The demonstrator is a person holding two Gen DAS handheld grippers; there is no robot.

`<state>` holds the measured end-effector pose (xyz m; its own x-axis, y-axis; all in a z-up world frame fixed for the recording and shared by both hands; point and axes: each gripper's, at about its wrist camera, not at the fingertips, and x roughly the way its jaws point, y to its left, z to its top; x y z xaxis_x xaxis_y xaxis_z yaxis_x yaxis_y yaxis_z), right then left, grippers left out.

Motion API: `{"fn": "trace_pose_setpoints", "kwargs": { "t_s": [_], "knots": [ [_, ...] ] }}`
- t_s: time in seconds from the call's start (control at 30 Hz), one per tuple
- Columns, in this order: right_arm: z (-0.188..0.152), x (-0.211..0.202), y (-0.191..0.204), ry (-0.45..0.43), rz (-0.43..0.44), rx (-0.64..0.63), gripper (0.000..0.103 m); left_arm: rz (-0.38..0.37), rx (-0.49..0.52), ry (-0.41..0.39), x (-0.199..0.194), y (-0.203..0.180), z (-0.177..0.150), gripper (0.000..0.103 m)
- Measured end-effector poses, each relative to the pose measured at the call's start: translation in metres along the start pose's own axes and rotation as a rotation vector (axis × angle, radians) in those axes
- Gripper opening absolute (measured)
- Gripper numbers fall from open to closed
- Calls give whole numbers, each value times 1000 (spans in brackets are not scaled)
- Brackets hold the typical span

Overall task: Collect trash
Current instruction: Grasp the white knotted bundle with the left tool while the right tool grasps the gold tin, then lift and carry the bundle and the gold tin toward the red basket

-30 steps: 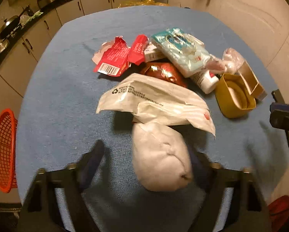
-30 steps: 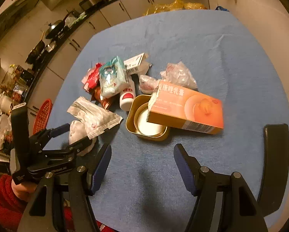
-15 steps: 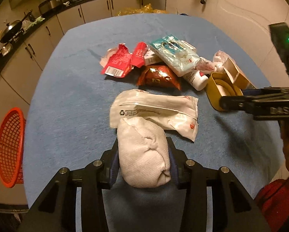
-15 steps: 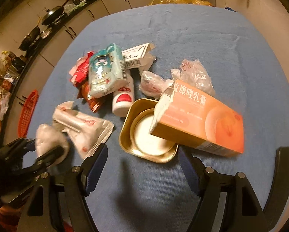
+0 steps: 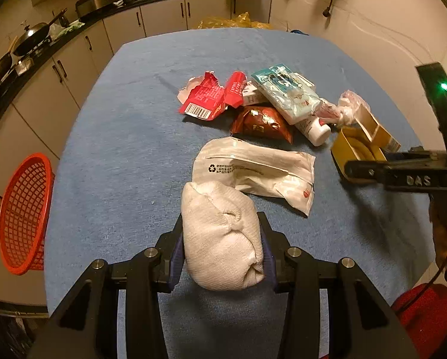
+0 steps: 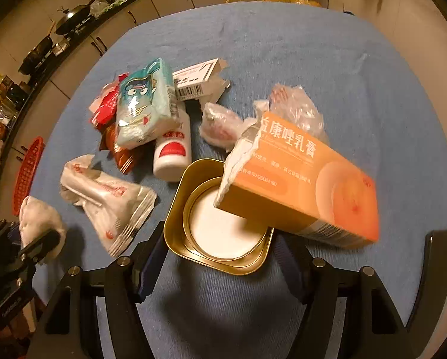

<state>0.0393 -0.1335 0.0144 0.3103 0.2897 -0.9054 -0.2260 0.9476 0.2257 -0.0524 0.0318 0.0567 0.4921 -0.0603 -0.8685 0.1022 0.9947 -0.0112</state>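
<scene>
One item of trash is in hand: a crumpled white paper wad, clamped between the pads of the left gripper at lower centre of the left wrist view, lifted just clear of the blue tablecloth. Its long axis runs along the fingers, away from the camera, with the far end pointing toward the white plastic pouch lying just beyond it.

Current step, as judged: carry-off of the first piece. The next move calls for transport to a receptacle; the red mesh basket off the left edge of the table is the likely one, though this is not confirmed.

The right gripper has just narrowed slightly; its jaws stand wide apart on either side of the square gold tin without pressing it. An orange carton leans into the tin, so a grip there should allow for the carton toppling.
</scene>
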Motion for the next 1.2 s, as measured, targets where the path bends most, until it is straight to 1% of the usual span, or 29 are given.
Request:
{"fn": "trace_pose_setpoints", "kwargs": {
  "t_s": [0.1,0.3,0.4,0.77,1.0,1.1,1.2],
  "knots": [
    [-6,-10,2,-6,31,-11,73,-9,-20,0,-1,2,2,42],
    [-14,-31,16,-49,89,-63,71,-11,-47,-5,-2,5,3,42],
    [-17,-33,21,-49,109,-75,71,-11,-50,-6,-5,4,1,42],
    [-27,-20,25,14,80,-58,72,-5,-44,0,-8,5,-7,42],
    [-34,-10,26,43,76,-54,72,-6,-41,-3,-9,5,-10,42],
    [-35,-9,27,41,68,-66,73,-6,-41,0,-8,4,-10,42],
    [-37,-5,29,60,58,-79,74,-6,-39,0,-9,3,-12,42]
  ]
}}
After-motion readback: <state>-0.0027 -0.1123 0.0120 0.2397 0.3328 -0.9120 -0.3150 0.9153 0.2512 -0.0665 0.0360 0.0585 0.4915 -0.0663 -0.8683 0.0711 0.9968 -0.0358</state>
